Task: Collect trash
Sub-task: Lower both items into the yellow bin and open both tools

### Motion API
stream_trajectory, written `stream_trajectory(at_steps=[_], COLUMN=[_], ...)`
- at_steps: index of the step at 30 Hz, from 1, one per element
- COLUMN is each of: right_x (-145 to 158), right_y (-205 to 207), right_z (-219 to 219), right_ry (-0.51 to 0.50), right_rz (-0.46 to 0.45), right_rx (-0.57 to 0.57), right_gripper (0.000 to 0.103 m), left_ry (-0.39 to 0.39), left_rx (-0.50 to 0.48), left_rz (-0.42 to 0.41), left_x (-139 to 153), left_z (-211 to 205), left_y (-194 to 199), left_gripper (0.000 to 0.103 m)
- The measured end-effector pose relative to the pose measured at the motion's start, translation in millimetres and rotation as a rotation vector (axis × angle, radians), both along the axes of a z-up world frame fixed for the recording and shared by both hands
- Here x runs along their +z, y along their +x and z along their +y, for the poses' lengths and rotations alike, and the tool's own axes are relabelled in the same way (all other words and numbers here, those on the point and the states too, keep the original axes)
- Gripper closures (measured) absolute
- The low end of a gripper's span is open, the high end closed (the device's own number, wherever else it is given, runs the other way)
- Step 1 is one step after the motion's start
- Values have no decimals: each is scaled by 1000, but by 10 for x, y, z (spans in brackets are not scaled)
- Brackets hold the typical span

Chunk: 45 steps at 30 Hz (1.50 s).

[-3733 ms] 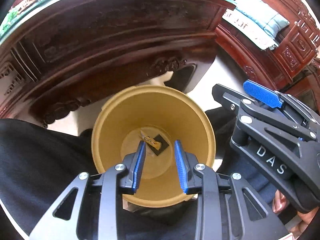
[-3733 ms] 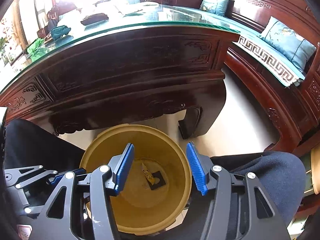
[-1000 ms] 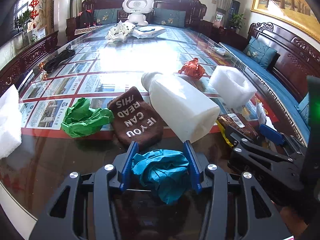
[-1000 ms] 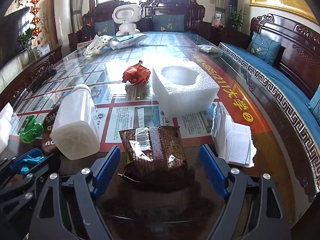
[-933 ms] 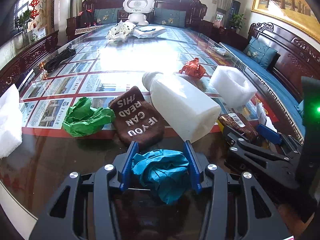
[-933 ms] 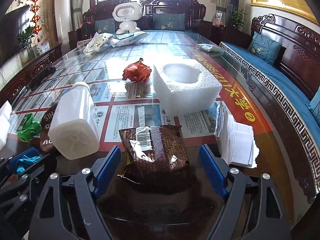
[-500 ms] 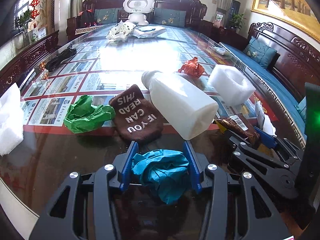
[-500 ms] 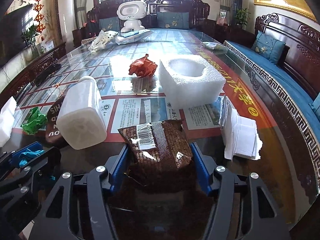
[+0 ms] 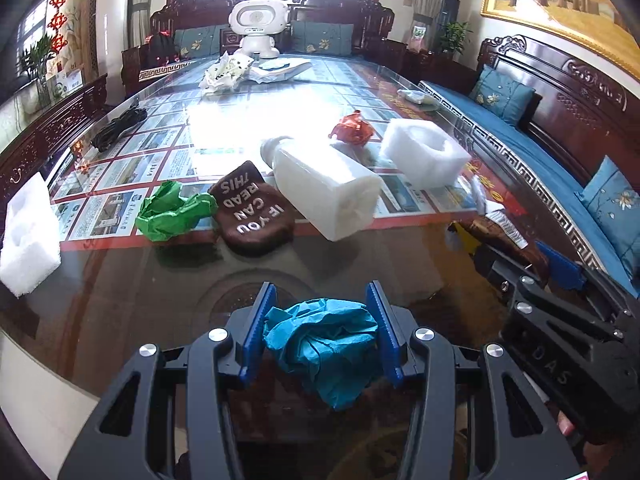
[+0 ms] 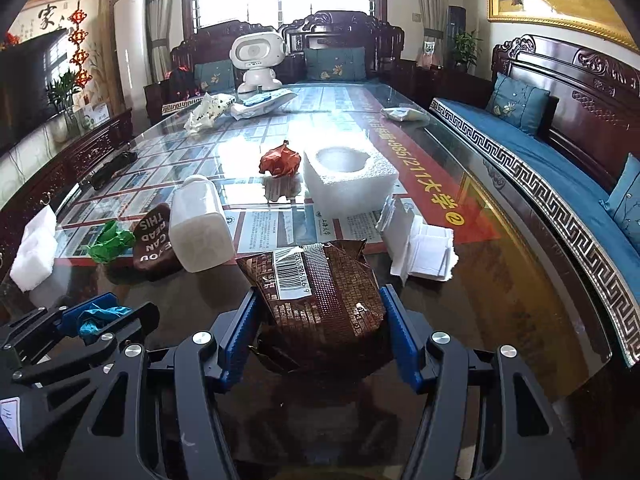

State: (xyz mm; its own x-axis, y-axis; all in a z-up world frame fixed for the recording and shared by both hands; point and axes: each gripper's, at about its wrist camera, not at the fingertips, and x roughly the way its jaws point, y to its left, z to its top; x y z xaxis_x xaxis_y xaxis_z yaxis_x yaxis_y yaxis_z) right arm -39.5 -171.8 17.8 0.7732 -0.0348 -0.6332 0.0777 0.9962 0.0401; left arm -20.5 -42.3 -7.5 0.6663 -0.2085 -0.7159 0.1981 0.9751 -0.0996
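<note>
My left gripper (image 9: 322, 308) is shut on a crumpled teal paper ball (image 9: 324, 344) and holds it above the near edge of the glass-topped table (image 9: 120, 300). My right gripper (image 10: 318, 312) is shut on a brown foil snack wrapper (image 10: 320, 292) with a barcode label, lifted off the table. In the left wrist view the right gripper (image 9: 520, 252) and the wrapper (image 9: 500, 232) show at the right. In the right wrist view the left gripper (image 10: 96, 312) with the teal paper (image 10: 100, 316) shows at the lower left.
On the table lie a white plastic jug (image 9: 324, 188) on its side, a brown sock (image 9: 252, 212) with white letters, green crumpled paper (image 9: 172, 210), red crumpled paper (image 9: 352, 130), a foam block (image 9: 424, 152), another foam piece (image 9: 28, 236), folded white paper (image 10: 420, 248) and a white robot toy (image 9: 258, 28).
Both grippers came up from the yellow bin to the table. The left holds the teal paper throughout. The right closed on the brown wrapper and has lifted and pulled it back.
</note>
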Motion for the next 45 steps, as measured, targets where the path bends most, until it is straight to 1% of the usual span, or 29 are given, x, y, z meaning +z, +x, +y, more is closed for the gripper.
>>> stream_trajectory(at_steps=[8, 12, 15, 17, 21, 23, 25, 27, 33, 39, 45], right_x=[186, 187, 151, 62, -234, -446, -611, -779, -1129, -1340, -1423], right_y=[-678, -994, -1248, -1425, -1727, -1873, -1959, -2031, -2171, -2225, -2254], right_z=[-24, -44, -27, -27, -19, -30, -44, -53, -16, -4, -75], right_ry=[-14, 6, -7, -5, 12, 18, 20, 25, 33, 38, 42], right_rz=[-50, -49, -47, -33, 25, 68, 107, 144, 219, 266, 284], right_rx=[-18, -22, -27, -31, -57, -77, -90, -99, -111, -124, -149], right_gripper=[45, 45, 45, 45, 45, 45, 45, 45, 44, 44, 41], left_ry=[16, 15, 14, 18, 20, 46, 77, 89, 107, 126, 125], left_rx=[-67, -108, -145, -171, -237, -260, -274, -282, -303, -338, -350], left_rz=[-4, 3, 27, 39, 84, 109, 148, 176, 220, 259, 275], left_x=[28, -9, -92, -160, -366, -531, -735, -876, -1168, -1369, -1456], left_z=[-121, -163, -173, -179, -179, -168, -160, -160, -180, -248, -342], left_y=[-571, -858, -1070, -1210, -1471, -1590, -1681, -1749, -1873, -1911, -1930], left_gripper=[55, 55, 55, 55, 55, 55, 55, 55, 55, 55, 55])
